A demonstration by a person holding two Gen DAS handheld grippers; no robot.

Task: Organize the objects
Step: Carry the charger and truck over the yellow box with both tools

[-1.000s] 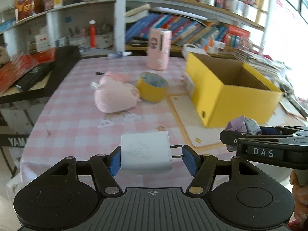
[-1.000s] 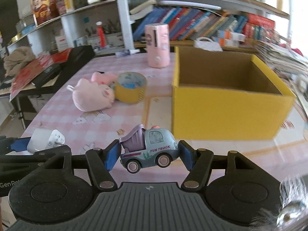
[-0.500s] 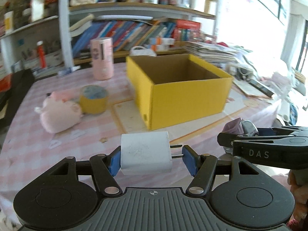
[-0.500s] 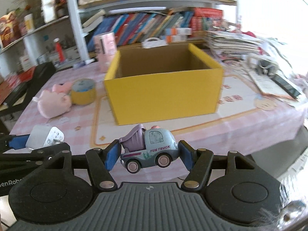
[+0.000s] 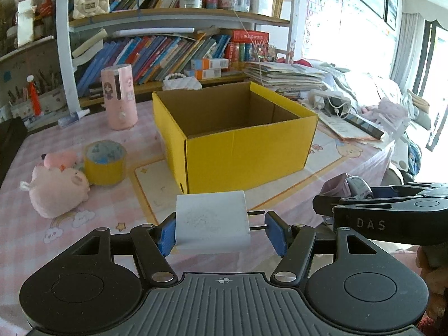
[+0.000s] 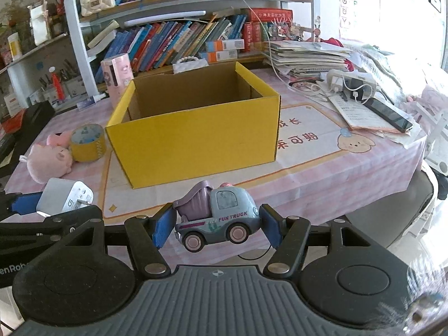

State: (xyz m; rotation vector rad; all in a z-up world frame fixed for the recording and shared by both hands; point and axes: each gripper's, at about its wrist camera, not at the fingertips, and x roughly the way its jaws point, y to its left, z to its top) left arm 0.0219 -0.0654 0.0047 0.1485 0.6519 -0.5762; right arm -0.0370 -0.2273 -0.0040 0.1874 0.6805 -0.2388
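i have the left gripper (image 5: 219, 228) clamped on the charger (image 5: 211, 221) and the right gripper (image 6: 215, 226) clamped on the toy truck (image 6: 217, 218). i hold both off the worktop (image 6: 322, 179), facing the empty yellow box (image 6: 196, 128) where i judge they belong.

Likely a home study: crammed bookshelves (image 5: 168, 53), toys.

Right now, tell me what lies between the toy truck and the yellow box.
Nothing: only bare pink tablecloth separates the toy truck from the yellow box, in the right wrist view.

Pink checked table (image 5: 140, 196) — yellow box (image 5: 246, 156), tape roll (image 5: 105, 162), plush pig (image 5: 56, 190).
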